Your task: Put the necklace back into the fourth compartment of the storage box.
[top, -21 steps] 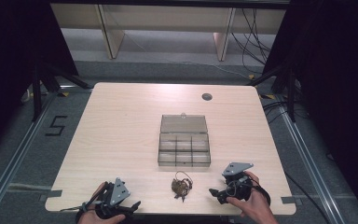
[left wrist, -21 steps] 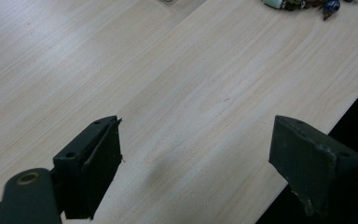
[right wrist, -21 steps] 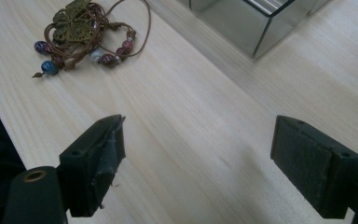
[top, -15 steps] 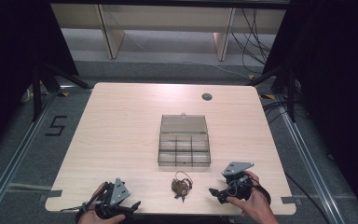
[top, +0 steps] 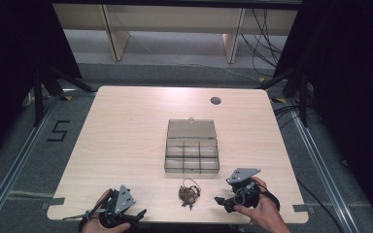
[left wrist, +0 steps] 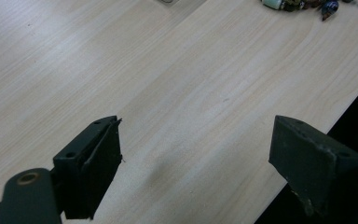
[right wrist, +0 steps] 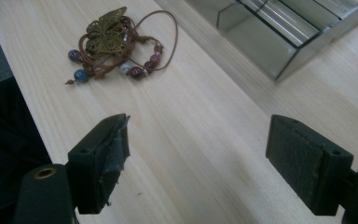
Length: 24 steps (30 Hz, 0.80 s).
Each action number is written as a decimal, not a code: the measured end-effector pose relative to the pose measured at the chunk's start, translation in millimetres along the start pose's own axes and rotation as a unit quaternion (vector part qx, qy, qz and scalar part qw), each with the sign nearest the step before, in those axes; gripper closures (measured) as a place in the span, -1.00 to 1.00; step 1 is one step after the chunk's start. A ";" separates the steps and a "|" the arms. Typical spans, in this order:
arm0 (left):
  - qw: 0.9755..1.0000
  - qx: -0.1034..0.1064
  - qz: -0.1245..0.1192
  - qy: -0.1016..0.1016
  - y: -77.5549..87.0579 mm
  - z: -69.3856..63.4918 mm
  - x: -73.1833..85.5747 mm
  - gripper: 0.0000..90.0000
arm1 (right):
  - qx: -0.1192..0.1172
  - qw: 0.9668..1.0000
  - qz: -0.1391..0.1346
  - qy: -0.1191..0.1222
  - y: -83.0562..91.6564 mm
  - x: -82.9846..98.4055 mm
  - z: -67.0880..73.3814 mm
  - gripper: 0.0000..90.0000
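High view: against the pictures taken a moment earlier, almost nothing is seen to have shifted; the beaded cord with its brass butterfly charm [top: 189, 192] lies where it lay, near the front edge of the table [top: 126, 126], and both grippers are kept at their places, so the work is judged to be at its very start, with no pick-up yet made. The right gripper [top: 222, 201] is held at about three o'clock of the cord, apart from it, its jaws standing wide with nothing between them; in the right gripper view the cord [right wrist: 116, 44] is seen at about eleven o'clock beyond the jaws, untouched. The left gripper [top: 137, 213] is parked at about eight o'clock of the cord, near the front edge, also spread wide and empty, with bare wood under it in the left gripper view. The clear compartment box [top: 192, 156], lid laid back, sits at twelve o'clock of the cord, near it but not touching. Little room is left between the cord and the front edge, so an approach from the side or from above is judged safer than one that could push it off; the far and left parts of the tabletop are open, apart from a small dark grommet [top: 215, 100] far back.
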State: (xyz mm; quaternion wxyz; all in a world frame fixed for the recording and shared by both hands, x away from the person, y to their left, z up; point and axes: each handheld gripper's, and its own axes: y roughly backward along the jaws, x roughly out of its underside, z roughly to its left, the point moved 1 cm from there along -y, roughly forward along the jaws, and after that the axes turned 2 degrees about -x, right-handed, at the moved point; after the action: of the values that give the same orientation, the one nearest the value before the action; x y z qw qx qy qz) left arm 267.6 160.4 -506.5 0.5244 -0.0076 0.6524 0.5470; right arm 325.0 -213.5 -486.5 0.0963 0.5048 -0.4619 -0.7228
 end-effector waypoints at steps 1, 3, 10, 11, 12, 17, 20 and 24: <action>1.000 -0.001 0.002 -0.003 0.5 0.3 -0.1 -0.64 | -0.003 1.000 0.001 -0.011 1.0 -1.6 2.0 -0.49; 1.000 -0.002 0.001 -0.003 0.9 0.4 -0.3 -0.64 | -0.007 1.000 -0.002 -0.001 0.2 -5.0 3.8 -0.49; 1.000 -0.003 0.003 -0.007 1.2 0.9 -0.2 -0.64 | -0.029 0.999 0.011 0.016 -4.5 -18.8 15.1 -0.47; 1.000 -0.003 0.003 -0.009 1.2 1.3 -0.2 -0.64 | -0.030 0.999 0.012 0.015 -6.6 -20.4 17.7 -0.46; 1.000 -0.003 0.003 -0.002 0.9 0.7 0.0 -0.64 | -0.030 0.999 0.008 0.018 -8.7 -22.3 19.6 -0.46; 1.000 -0.004 0.004 -0.011 1.2 1.9 0.0 -0.64 | -0.041 0.998 0.026 0.026 -19.9 -34.7 25.7 -0.45; 1.000 -0.004 0.001 -0.001 0.7 1.2 0.2 -0.64 | -0.045 0.998 0.036 0.024 -27.1 -40.6 27.4 -0.46; 1.000 -0.002 0.004 0.001 1.8 1.3 0.3 -0.64 | -0.056 0.996 0.049 0.044 -37.1 -48.7 31.7 -0.48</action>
State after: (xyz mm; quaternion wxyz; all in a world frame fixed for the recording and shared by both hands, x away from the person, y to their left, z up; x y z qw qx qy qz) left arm 267.3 162.2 -505.2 0.5217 -0.0068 0.6518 0.5504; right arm 334.2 -145.4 -481.6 0.1797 0.5067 -0.4402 -0.7191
